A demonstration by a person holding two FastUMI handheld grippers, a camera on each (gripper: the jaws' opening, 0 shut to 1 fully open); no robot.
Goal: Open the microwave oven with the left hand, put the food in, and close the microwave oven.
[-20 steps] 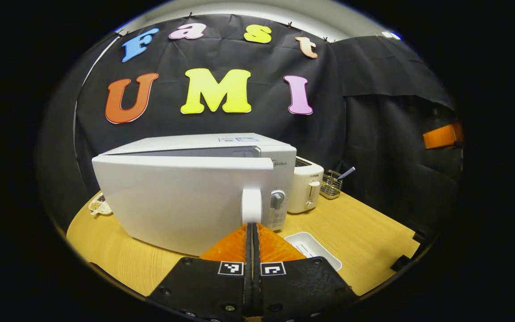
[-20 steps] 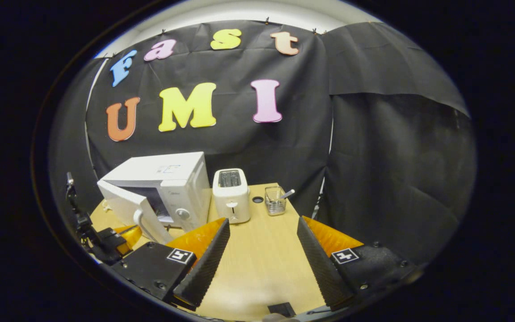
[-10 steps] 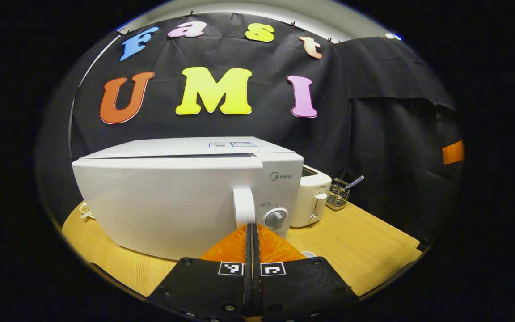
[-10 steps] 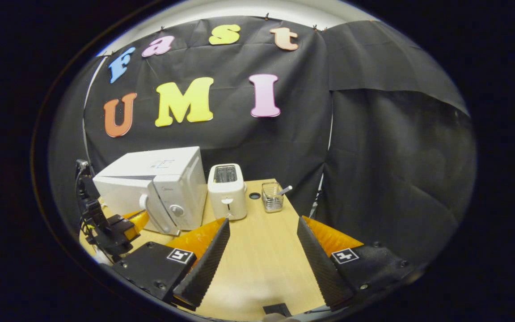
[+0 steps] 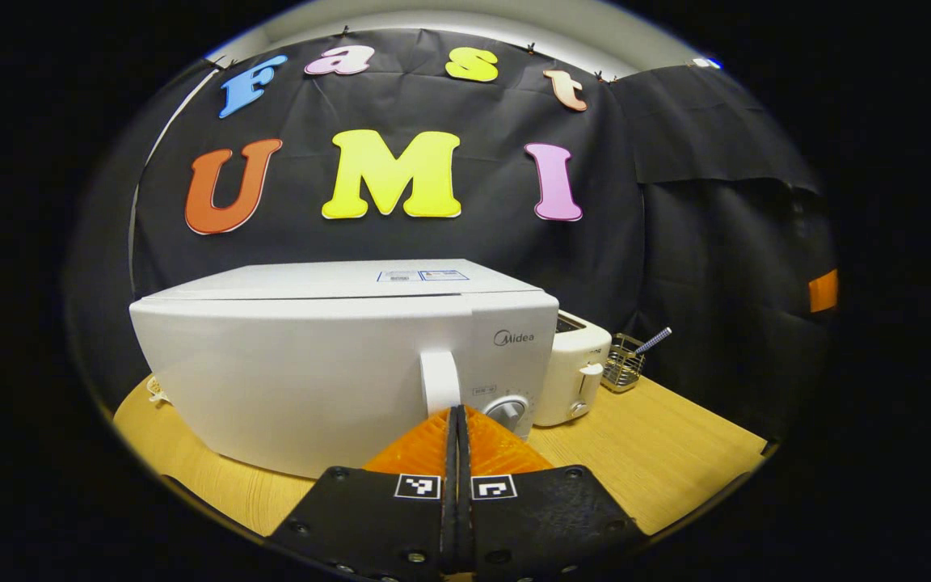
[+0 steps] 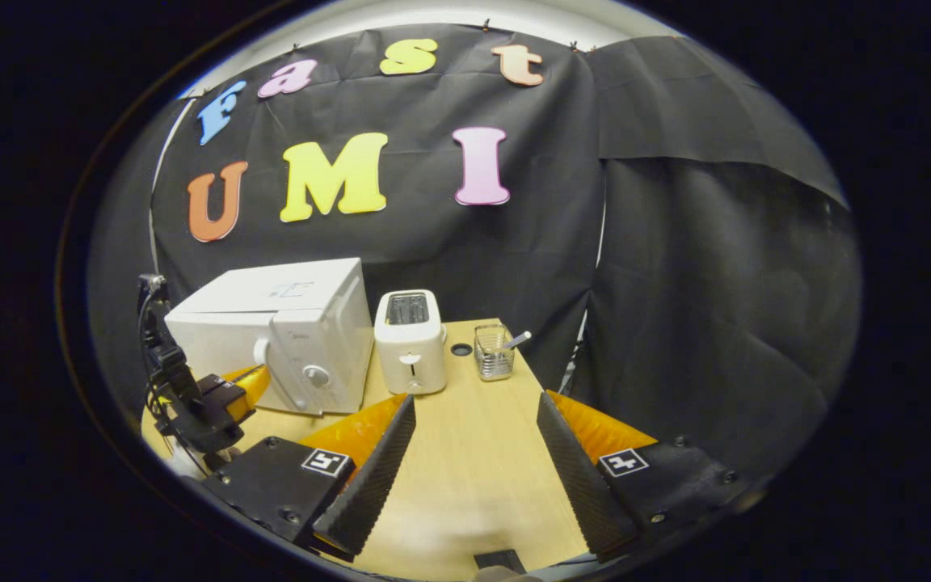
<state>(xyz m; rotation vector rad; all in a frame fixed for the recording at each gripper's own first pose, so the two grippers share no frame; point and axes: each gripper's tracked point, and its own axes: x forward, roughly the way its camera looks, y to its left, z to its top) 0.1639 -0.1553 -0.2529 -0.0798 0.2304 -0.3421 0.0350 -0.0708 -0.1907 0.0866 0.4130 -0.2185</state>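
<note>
Now the microwave (image 5: 336, 356) door sits flush where a second ago it stood ajar; my left tool (image 5: 456, 416), pressed together on nothing, touches its handle (image 5: 440, 381), so closing looks done. My right tool (image 6: 473, 453) hangs wide apart, empty.

We cannot see inside the microwave oven (image 5: 312, 364): its door (image 5: 288, 380) lies flush with the body, so any food within is hidden. The left gripper (image 5: 457, 414) covers the foot of the door handle (image 5: 440, 381) and part of the dial (image 5: 507, 411). A small dish (image 5: 157, 391) peeks from behind the oven's left corner, its contents too small for us to tell. In the right gripper view, the left gripper (image 6: 251, 380) hides the door's lower corner, and a dark object (image 6: 502, 559) at the table's (image 6: 473, 453) near edge is cut off.
</note>
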